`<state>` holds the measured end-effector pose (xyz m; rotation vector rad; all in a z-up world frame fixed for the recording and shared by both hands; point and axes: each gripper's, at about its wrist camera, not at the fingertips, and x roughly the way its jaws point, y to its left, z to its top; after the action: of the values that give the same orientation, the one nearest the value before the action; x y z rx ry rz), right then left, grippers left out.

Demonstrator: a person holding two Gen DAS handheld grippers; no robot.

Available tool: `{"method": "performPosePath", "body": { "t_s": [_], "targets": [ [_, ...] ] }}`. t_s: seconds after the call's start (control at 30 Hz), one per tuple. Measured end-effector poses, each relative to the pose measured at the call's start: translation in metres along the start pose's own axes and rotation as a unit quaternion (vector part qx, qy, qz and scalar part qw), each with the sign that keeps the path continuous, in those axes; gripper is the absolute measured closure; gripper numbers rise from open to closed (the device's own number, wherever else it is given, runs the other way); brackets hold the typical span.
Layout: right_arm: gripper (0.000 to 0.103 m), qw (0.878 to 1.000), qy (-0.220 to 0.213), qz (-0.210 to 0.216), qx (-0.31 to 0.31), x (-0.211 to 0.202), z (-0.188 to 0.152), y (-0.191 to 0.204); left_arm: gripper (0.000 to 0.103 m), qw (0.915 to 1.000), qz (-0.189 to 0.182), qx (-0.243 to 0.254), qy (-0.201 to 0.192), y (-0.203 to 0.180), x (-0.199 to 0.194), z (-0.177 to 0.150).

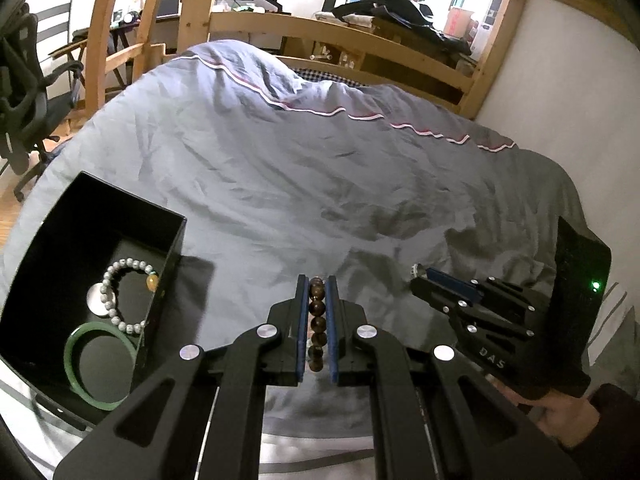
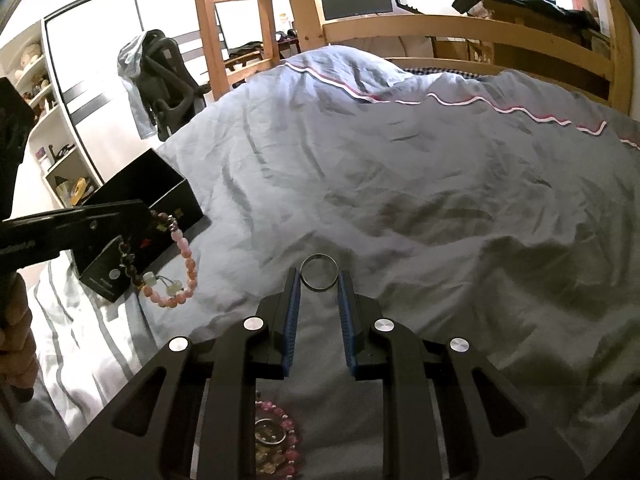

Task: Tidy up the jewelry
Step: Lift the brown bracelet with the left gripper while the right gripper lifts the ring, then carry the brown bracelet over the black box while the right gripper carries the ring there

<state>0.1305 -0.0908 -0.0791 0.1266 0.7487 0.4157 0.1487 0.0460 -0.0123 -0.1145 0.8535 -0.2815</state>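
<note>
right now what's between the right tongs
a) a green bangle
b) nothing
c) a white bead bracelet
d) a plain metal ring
d: in the right wrist view a thin metal ring sits pinched between the tips of the right tongs, held above the grey duvet.

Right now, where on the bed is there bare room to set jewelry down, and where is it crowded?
Free: the grey duvet between the black box and the wall, up to its red-and-white trim. Crowded: the box floor, holding a green bangle and pale bead bracelet, and the near edge, where a pink bead bracelet lies.
</note>
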Motion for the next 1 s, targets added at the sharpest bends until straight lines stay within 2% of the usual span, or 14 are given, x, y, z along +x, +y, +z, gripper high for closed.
{"method": "performPosePath", "body": {
  "t_s": [0.2,0.53,0.73,1.0],
  "targets": [
    [0.083,1.000,-0.004,-0.004,-0.017,-0.012,0.001,0.014,0.095,0.9998,0.009,0.009,-0.014,0.003,-0.014,0.005],
    [0.083,0.998,-0.008,-0.008,-0.056,-0.026,0.015,0.051,0.095,0.9988,0.025,-0.013,-0.040,0.031,-0.041,0.019],
    [0.083,0.997,-0.013,0.001,-0.070,-0.026,0.029,0.079,0.095,0.9976,0.047,-0.024,-0.045,0.051,-0.052,0.022],
    [0.083,0.995,-0.016,0.016,-0.099,-0.016,0.048,0.117,0.095,0.9956,0.059,-0.050,-0.052,0.081,-0.065,0.025]
  ]
}}
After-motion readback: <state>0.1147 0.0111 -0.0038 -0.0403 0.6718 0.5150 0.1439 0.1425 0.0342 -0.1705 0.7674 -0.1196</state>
